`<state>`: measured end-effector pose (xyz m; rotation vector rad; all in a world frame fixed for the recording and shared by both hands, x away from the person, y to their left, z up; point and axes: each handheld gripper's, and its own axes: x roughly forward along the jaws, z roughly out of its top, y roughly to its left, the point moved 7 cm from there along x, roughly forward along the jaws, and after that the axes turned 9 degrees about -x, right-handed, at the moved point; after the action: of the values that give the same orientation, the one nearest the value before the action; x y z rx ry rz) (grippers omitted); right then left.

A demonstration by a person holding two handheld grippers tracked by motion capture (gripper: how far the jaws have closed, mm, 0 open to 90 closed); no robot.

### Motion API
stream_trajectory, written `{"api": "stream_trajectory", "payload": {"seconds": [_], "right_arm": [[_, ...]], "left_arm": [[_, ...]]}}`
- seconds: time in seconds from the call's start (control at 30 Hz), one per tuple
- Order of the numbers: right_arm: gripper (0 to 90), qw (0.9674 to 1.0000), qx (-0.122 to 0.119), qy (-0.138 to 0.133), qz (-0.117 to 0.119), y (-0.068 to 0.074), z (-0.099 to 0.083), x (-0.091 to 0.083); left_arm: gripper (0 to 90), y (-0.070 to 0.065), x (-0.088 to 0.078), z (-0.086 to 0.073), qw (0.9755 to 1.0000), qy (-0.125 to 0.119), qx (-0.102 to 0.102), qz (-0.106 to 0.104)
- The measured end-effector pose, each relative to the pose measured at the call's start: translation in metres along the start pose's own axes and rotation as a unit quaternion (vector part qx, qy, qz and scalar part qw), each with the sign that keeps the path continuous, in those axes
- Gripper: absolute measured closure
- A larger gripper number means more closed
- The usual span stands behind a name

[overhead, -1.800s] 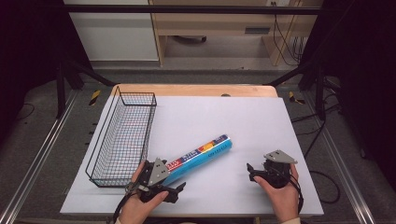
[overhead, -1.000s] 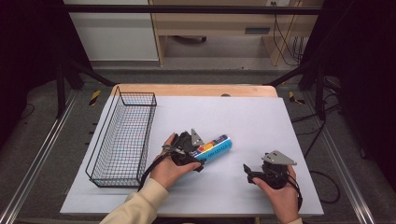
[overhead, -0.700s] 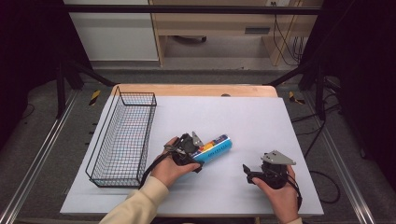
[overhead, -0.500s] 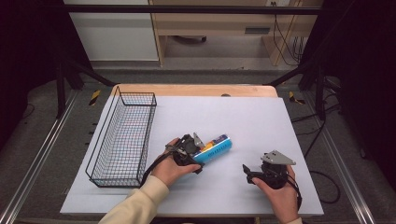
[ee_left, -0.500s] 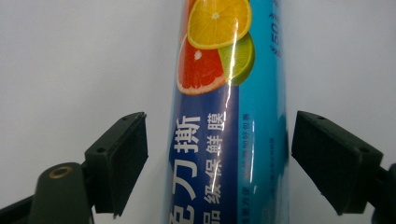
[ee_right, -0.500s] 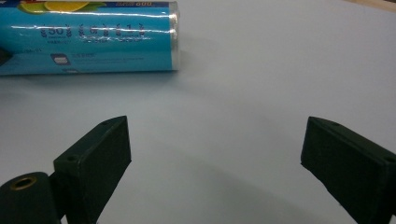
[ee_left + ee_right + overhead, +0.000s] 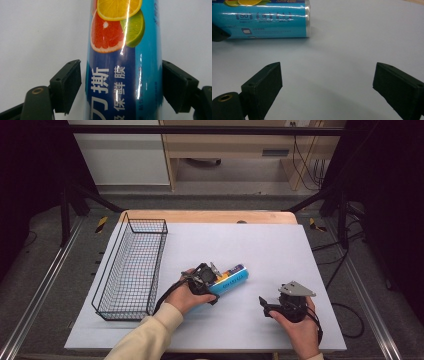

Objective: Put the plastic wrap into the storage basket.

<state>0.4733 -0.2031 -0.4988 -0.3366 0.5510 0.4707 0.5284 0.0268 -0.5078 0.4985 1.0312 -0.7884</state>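
One wire basket stands along the left side of the worktop, long axis running near to far, and nothing lies in it. One blue roll of cling film, printed with citrus slices, lies on its side near the middle of the worktop, right of the basket and apart from it.

There are two hand-held grippers. The left hand-held gripper sits over the roll's near-left end; its jaws have just been closing with the roll between them. In the left gripper view the right pad meets the roll's side, while a thin gap shows at the left pad, so a firm pinch cannot be told. The right hand-held gripper rests at the near right, its jaws spread with nothing between them, well apart from the roll.
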Motion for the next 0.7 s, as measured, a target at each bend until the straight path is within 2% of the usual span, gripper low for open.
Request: {"api": "stream_trajectory", "payload": {"seconds": [0.13,0.27,0.33,0.7], "right_arm": [[8.9,1.0000,-0.001,0.001,0.003,0.0011,0.0001,0.0002],[9.0,1.0000,-0.001,0.001,0.004,0.0012,-0.0001,0.0004],[9.0,1.0000,-0.002,0.001,0.005,0.0017,-0.0002,0.0008],[9.2,1.0000,-0.001,0.004,0.009,0.0035,-0.0002,0.0013]], "left_arm": [[24.1,0.0000,0.0032,-0.0006,0.9999,0.017,0.001,-0.004],[26.5,-0.0004,0.0042,-0.0006,0.9998,0.021,0.001,-0.005],[30.8,-0.0028,0.0050,-0.0012,0.9996,0.025,0.002,-0.011],[31.2,-0.0032,0.0062,-0.0016,0.9995,0.031,0.006,-0.005]]}}
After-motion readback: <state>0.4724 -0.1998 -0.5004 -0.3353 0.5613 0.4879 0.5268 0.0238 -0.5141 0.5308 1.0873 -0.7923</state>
